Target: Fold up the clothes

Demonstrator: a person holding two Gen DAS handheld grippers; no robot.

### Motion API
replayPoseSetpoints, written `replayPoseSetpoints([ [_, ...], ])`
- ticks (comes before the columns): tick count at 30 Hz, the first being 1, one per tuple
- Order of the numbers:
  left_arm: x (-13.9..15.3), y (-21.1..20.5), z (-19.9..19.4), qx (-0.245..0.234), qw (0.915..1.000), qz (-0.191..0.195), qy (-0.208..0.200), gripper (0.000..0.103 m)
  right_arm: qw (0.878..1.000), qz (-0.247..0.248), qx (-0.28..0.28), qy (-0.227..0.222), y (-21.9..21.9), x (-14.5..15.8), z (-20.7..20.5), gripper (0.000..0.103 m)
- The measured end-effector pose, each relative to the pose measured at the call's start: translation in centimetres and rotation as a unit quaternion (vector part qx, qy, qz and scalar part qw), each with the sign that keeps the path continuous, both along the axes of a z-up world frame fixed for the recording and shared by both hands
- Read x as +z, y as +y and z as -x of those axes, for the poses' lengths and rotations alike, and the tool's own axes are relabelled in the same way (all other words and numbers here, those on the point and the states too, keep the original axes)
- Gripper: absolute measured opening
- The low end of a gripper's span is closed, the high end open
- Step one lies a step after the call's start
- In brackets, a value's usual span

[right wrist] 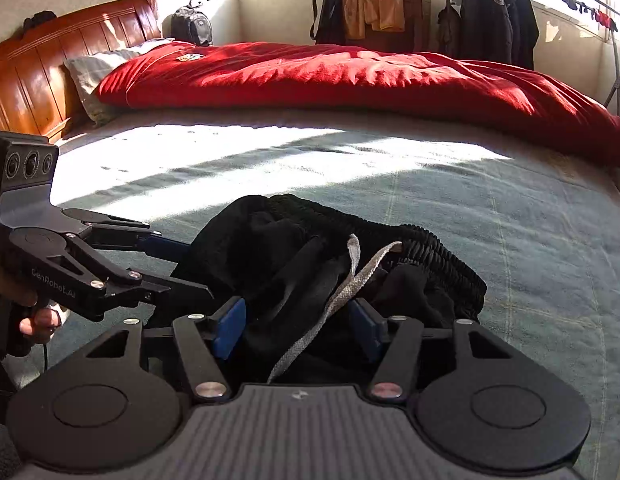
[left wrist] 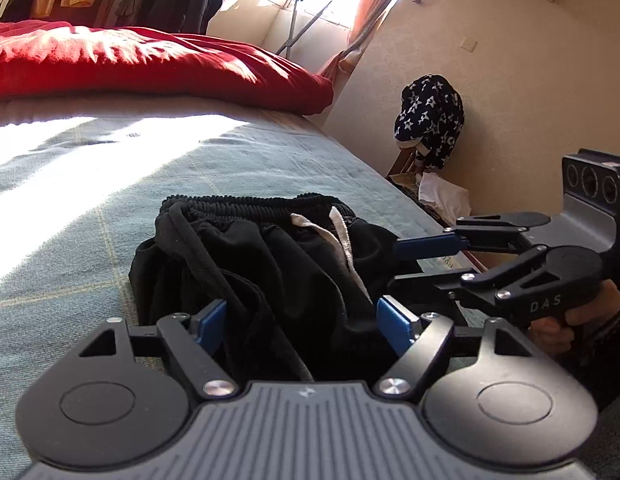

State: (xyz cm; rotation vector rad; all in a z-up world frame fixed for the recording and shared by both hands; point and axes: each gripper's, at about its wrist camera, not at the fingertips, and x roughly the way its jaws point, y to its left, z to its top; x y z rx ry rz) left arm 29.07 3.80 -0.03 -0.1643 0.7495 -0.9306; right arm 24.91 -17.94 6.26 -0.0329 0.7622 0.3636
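Black drawstring shorts point(left wrist: 265, 268) lie bunched near the bed's point(left wrist: 109, 184) front edge, waistband away from both grippers, cloth filling the wide-set jaws of left gripper point(left wrist: 305, 320) and right gripper point(right wrist: 297, 322), neither visibly nearer.

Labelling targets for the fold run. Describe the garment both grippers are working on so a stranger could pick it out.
On the bed's grey-green cover, in front of the red duvet, lies a crumpled black garment. Only it has a ribbed elastic waistband and pale grey drawstring.
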Motion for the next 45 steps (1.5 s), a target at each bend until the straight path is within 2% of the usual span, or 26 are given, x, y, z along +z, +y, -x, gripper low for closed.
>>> replayPoseSetpoints([
  [5, 0.2, -2.3, 1.9, 0.026, 0.9996, -0.014, -0.005, 0.081, 0.996, 0.006, 0.089, -0.015, 0.6, 1.0, -3.9, 0.066],
  [10, 0.1, -1.9, 2.2, 0.095, 0.9953, -0.018, 0.003, 0.087, 0.986, 0.031, 0.161, -0.005, 0.2, 0.6, -8.3, 0.066],
  [12, 0.0, -1.7, 1.8, 0.119, 0.9926, -0.023, 0.009, 0.087, 0.988, 0.025, 0.152, 0.008, -1.9, -0.2, -9.5, 0.066],
  [15, 0.0, -2.3, 1.2, 0.141, 0.9885, -0.054, 0.004, 0.087, 0.993, 0.005, 0.116, 0.027, -5.9, -1.6, -10.3, 0.066],
  [16, 0.1, -2.5, 1.2, 0.145, 0.9874, -0.064, 0.000, 0.087, 0.995, -0.008, 0.098, 0.032, -7.7, -2.2, -10.3, 0.067],
  [19, 0.2, -2.9, 1.5, 0.164, 0.9832, -0.081, -0.005, 0.087, 0.996, -0.061, 0.045, 0.053, -12.5, -4.1, -9.8, 0.079],
  [23, 1.0, -2.9, 1.8, 0.190, 0.9786, -0.078, -0.011, 0.087, 0.989, -0.128, 0.013, 0.071, -16.4, -6.3, -9.5, 0.080],
  [27, 2.4, -3.6, 2.0, 0.201, 0.9757, -0.085, -0.024, 0.090, 0.982, -0.174, 0.027, 0.072, -17.7, -7.6, -10.3, 0.080],
  [30, 3.0, -4.7, 2.5, 0.194, 0.9759, -0.094, -0.033, 0.093, 0.977, -0.191, 0.074, 0.055, -17.2, -7.0, -11.7, 0.082],
  [33, 2.9, -5.6, 2.9, 0.191, 0.9761, -0.100, -0.025, 0.093, 0.968, -0.207, 0.131, 0.058, -15.7, -6.3, -13.9, 0.087],
  [37, 2.5, -6.6, 3.2, 0.205, 0.9703, -0.128, -0.008, 0.095, 0.959, -0.189, 0.186, 0.098, -12.8, -6.8, -16.2, 0.087],
  [40, 2.4, -6.8, 3.5, 0.219, 0.9643, -0.149, -0.003, 0.099, 0.958, -0.161, 0.209, 0.116, -11.6, -6.7, -15.6, 0.087],
  [45, 2.1, -6.2, 3.6, 0.245, 0.9553, -0.165, 0.003, 0.100, 0.962, -0.103, 0.235, 0.094, -10.9, -4.4, -12.4, 0.087],
])
